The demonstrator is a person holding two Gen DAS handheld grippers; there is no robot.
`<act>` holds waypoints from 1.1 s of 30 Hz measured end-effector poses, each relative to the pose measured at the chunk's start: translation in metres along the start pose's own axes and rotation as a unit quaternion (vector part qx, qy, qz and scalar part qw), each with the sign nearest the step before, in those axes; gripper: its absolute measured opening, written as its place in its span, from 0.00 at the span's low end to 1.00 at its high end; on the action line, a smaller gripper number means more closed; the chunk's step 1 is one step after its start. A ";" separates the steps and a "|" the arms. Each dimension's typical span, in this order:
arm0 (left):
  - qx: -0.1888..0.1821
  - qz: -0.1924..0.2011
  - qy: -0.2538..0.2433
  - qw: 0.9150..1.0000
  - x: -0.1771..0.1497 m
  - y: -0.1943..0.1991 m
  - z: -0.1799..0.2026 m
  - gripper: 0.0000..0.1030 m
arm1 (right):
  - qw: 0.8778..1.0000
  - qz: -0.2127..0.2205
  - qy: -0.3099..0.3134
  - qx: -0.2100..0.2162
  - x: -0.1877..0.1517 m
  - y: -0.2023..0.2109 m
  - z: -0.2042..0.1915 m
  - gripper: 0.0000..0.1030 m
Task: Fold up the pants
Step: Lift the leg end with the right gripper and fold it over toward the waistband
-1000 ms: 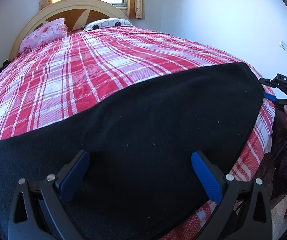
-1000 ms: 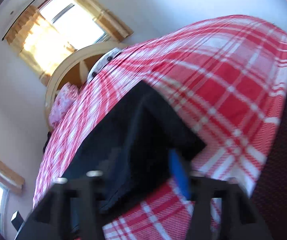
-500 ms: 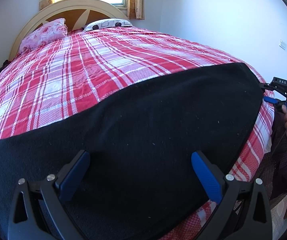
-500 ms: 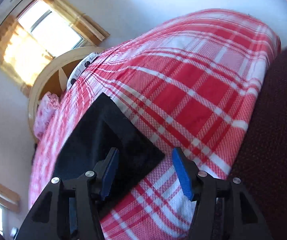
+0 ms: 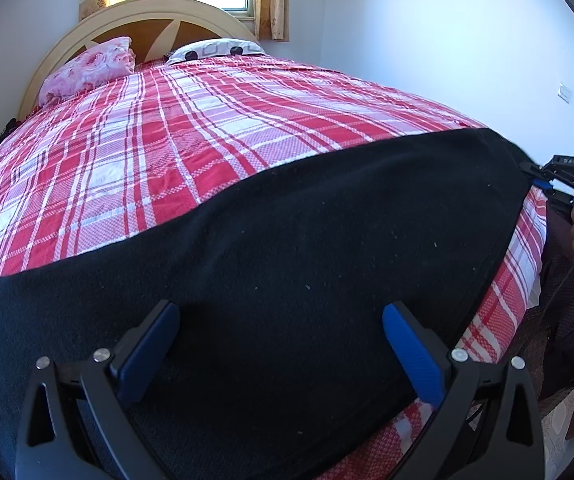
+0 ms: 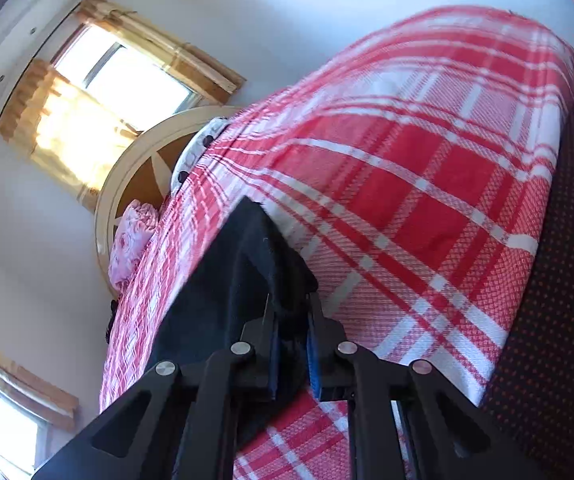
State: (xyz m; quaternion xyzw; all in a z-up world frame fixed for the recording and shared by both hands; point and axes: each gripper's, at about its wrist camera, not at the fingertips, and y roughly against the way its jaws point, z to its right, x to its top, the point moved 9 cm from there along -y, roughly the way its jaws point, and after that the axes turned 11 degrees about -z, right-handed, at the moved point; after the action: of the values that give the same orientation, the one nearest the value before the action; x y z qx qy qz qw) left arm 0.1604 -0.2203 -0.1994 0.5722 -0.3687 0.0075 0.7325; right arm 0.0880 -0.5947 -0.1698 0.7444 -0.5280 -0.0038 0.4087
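Black pants point(image 5: 287, 248) lie flat across the near part of a bed with a red and white plaid cover point(image 5: 167, 128). My left gripper point(image 5: 281, 344) hovers over the pants' near edge, open, its blue pads wide apart with only cloth below them. At the far right, a hand holds my right gripper point(image 5: 535, 178) at the pants' end. In the right wrist view the jaws of my right gripper point(image 6: 291, 312) are closing, and its blue pads press a bunched corner of the black pants point(image 6: 239, 264) between them.
A cream headboard point(image 5: 159, 12) and two pillows point(image 5: 91, 66) sit at the far end of the bed, under a curtained window. A white wall runs along the right. Dark dotted fabric point(image 6: 567, 280) hangs past the bed's right edge.
My right gripper's jaws went from wide apart around the pants' corner to pinched on it, and the gripper rolled slightly. The left gripper stayed still and open.
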 end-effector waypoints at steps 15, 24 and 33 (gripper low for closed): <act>0.018 0.046 0.111 0.993 -0.033 0.067 -0.093 1.00 | 0.933 0.008 0.357 0.045 -0.122 0.011 -0.234 0.11; 0.026 0.051 0.134 0.989 -0.049 0.066 -0.117 1.00 | 0.897 -0.087 0.430 0.056 -0.242 -0.061 -0.285 0.11; 0.030 0.070 0.170 0.982 -0.056 0.076 -0.141 1.00 | 0.841 -0.116 0.528 0.010 -0.324 -0.101 -0.296 0.11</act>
State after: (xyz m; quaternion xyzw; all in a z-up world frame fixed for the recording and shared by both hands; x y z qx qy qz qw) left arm 0.1617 -0.0521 -0.1776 0.5568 -0.2775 0.1670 0.7649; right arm 0.1536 -0.1492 -0.1723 0.6934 -0.1423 0.3480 0.6147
